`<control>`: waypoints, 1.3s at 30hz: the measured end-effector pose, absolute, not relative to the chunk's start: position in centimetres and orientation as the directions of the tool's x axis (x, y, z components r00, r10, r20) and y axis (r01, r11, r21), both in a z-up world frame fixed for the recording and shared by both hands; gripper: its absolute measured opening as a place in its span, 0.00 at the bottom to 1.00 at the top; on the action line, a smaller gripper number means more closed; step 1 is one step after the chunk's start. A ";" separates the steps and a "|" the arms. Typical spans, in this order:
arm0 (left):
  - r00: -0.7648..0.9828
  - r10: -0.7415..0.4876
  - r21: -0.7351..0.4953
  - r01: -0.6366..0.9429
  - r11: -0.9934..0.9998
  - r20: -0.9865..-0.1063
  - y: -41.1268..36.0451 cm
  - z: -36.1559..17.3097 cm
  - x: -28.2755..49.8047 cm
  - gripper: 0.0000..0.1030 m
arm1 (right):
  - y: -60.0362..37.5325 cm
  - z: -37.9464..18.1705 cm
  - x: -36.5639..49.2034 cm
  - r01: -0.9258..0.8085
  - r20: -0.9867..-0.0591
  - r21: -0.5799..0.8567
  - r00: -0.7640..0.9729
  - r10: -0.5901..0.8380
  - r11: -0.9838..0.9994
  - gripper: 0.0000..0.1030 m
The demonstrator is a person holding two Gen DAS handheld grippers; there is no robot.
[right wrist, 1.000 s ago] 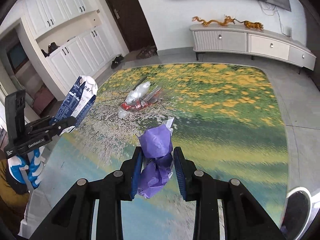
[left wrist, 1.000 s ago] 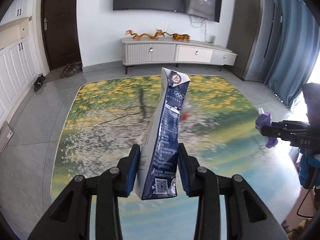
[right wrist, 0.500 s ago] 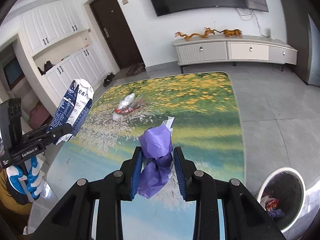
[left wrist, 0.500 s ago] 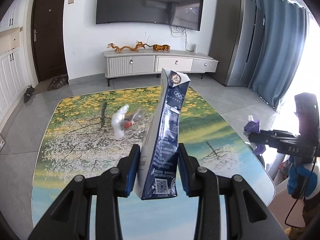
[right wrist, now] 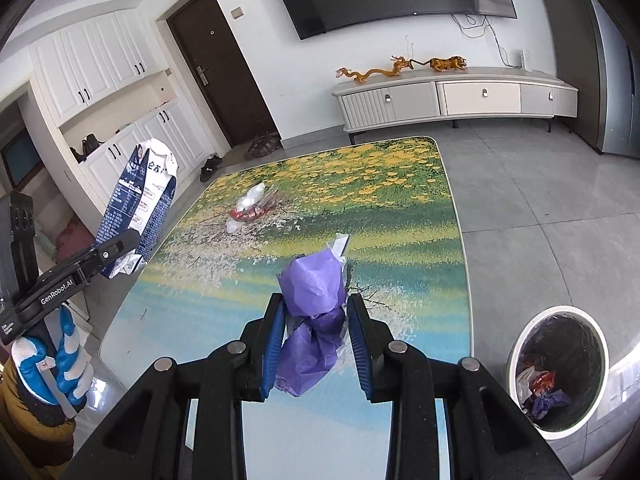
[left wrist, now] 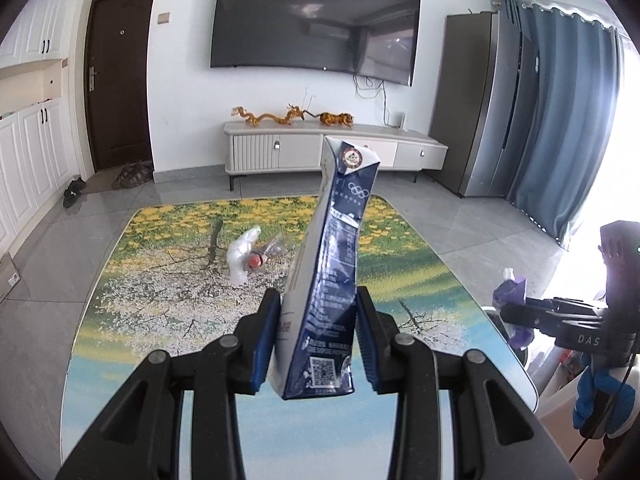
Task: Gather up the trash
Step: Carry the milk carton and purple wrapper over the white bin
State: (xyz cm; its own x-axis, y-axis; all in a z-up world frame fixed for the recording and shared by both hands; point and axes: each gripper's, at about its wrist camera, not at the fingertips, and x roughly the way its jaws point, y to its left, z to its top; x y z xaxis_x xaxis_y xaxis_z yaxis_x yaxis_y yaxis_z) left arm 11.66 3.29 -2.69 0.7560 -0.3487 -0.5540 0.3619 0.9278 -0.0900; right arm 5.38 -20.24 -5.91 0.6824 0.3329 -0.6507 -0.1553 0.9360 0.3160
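Observation:
My left gripper [left wrist: 317,340] is shut on a crushed blue and white milk carton [left wrist: 332,280], held upright above the table's near left side; the carton also shows in the right wrist view [right wrist: 140,208]. My right gripper [right wrist: 316,344] is shut on a crumpled purple wrapper [right wrist: 314,312], held above the table's near right part; the wrapper also shows in the left wrist view [left wrist: 510,292]. A crushed clear plastic bottle with a red label [right wrist: 252,208] lies on the table's middle, also in the left wrist view [left wrist: 250,258]. A white trash bin [right wrist: 560,368] with trash inside stands on the floor at the right.
The table [right wrist: 400,208] has a printed landscape top with rounded corners. A white TV cabinet [left wrist: 332,152] stands at the far wall under a wall TV [left wrist: 316,28]. White cupboards [right wrist: 100,92] line the left side. Blue curtains [left wrist: 568,128] hang at the right.
Both grippers have lifted and drawn back from the table with their loads, so more of the room shows. The trash bin has come fully into the right wrist view.

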 end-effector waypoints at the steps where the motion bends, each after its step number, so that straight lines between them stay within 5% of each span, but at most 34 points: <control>1: 0.760 -0.349 -0.088 0.362 0.928 -0.549 3.3 -2.6 11.5 0.34 | -20.1 -5.8 5.2 -0.155 -0.651 0.314 0.683 0.331 0.937 0.29; 21: 0.799 -0.360 -0.060 0.380 0.923 -0.481 3.4 -1.8 9.4 0.34 | -19.3 -5.9 4.5 -0.129 -0.665 0.298 0.683 0.303 0.946 0.29; 39: 0.739 -0.412 0.029 0.503 0.864 -0.534 -7.7 -1.7 10.6 0.34 | -30.7 -8.5 2.0 0.059 -0.623 0.400 0.749 0.224 0.914 0.29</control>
